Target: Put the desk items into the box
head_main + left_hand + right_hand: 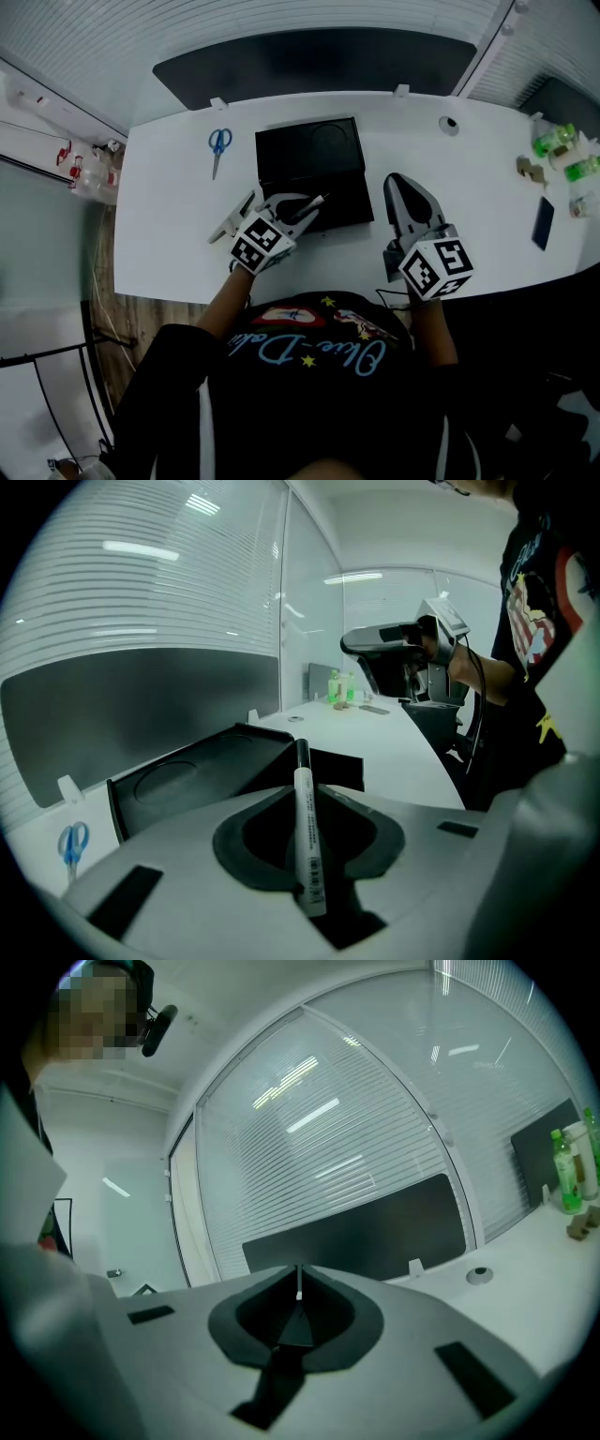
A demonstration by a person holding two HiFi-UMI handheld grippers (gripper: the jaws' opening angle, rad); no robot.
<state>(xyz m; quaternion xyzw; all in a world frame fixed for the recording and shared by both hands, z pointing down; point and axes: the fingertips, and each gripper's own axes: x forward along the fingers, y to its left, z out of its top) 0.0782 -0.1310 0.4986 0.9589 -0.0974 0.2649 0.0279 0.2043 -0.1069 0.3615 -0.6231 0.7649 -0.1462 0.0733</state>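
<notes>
Your left gripper (302,789) is clamped on a marker (307,841), a white barrel with a black cap and a barcode label. The marker lies lengthwise between the jaws, its capped end sticking out past the tips. In the head view this gripper angles downward, and the marker's capped end reaches over the near edge of the open black box (310,159).

Your right gripper (298,1279) has its jaws together with nothing between them. It is held level above the desk (169,220), to the right of the box and apart from it, pointing toward the far edge.

The box sits near the middle of the white desk, just ahead of your left gripper. Its far half shows a round impression. I cannot tell whether anything is in it.

A pair of blue-handled scissors (218,147) lies on the desk to the left of the box, near its far corner and not touching it.

A round cable opening (449,125) is set into the desk near its far edge, beyond your right gripper. At the desk's far right end stand green bottles (555,141), with a dark flat phone (543,223) lying nearer to you, well apart from the box. A dark panel and slatted blinds run behind the desk.
</notes>
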